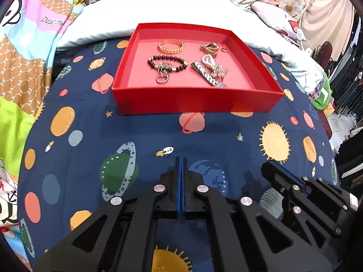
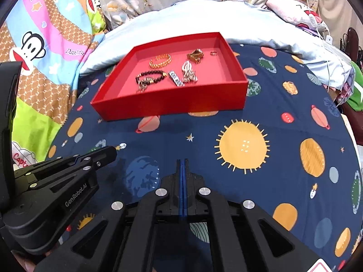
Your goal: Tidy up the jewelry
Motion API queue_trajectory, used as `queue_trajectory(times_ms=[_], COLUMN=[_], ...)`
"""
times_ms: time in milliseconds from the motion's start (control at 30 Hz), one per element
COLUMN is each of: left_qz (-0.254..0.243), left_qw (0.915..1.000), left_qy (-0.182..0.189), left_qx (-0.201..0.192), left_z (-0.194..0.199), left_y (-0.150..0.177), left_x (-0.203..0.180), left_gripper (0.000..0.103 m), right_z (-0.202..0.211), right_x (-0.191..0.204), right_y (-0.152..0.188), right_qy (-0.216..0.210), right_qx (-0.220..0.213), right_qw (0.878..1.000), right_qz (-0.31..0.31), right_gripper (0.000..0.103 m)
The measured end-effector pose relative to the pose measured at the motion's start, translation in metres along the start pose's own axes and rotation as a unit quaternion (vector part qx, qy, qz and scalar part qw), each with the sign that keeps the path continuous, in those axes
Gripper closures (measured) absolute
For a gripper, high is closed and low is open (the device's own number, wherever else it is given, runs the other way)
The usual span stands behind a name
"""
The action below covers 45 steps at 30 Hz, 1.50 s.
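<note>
In the left wrist view, the left gripper [image 1: 181, 158] was seen low over a navy bedsheet printed with planets, suns and rockets [image 1: 226, 140], its two black fingers pressed together with only the blue pads meeting between them, and nothing was held. A shallow red cardboard tray with a pink floor [image 1: 197, 100] lay well ahead of the fingertips, straight in front. Inside it were laid a gold chain-link bracelet [image 1: 170, 46], a dark beaded bracelet with a metal charm [image 1: 166, 64], a silver link watch-style band [image 1: 207, 76], a white pearl bracelet tangled with chains [image 1: 212, 64], a brown and gold coiled bracelet [image 1: 209, 48] and a small ring [image 1: 224, 49] near the far right corner. The right gripper [image 1: 267, 168] was seen at the lower right, beside the left one and equally apart from the tray.

In the right wrist view, the right gripper [image 2: 182, 160] was likewise closed on nothing, fingers flush together above the sheet [image 2: 226, 122]. The red tray [image 2: 172, 104] lay ahead and slightly to the left, well apart from the fingertips, with the jewelry gathered on its floor. The left gripper [image 2: 111, 150] was seen at the lower left, its fingers closed. A pale blue folded blanket [image 2: 181, 20] lay behind the tray.
</note>
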<state>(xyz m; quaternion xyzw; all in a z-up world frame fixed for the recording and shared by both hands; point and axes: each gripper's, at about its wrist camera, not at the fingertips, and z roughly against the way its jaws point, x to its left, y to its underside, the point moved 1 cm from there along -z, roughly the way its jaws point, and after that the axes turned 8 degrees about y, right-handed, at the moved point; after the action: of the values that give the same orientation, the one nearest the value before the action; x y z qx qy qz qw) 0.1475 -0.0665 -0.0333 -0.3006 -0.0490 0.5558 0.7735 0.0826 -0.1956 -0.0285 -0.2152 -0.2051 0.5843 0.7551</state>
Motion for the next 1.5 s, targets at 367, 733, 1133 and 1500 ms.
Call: queue_trajectory(times_ms=[367, 733, 1133, 1500], left_qz=[-0.004, -0.015, 0.004, 0.04], left_qw=[0.9995, 0.996, 0.9986, 0.9973], left_qy=[0.022, 0.023, -0.008, -0.06], left_qx=[-0.021, -0.086, -0.051, -0.012], left_z=[0.035, 0.039, -0.051, -0.103], left_y=[-0.027, -0.116, -0.179, -0.169], left_x=[-0.014, -0.016, 0.014, 0.044], left_gripper=[0.103, 0.103, 0.103, 0.044], right_z=[0.035, 0.03, -0.073, -0.113], right_x=[0.009, 0.011, 0.009, 0.002], right_y=[-0.039, -0.134, -0.182, -0.167], right_qy=[-0.011, -0.021, -0.008, 0.03], right_qx=[-0.05, -0.114, -0.055, -0.031], right_qw=[0.999, 0.993, 0.998, 0.999], right_qz=[0.012, 0.015, 0.024, 0.001], right_gripper=[0.102, 0.102, 0.101, 0.055])
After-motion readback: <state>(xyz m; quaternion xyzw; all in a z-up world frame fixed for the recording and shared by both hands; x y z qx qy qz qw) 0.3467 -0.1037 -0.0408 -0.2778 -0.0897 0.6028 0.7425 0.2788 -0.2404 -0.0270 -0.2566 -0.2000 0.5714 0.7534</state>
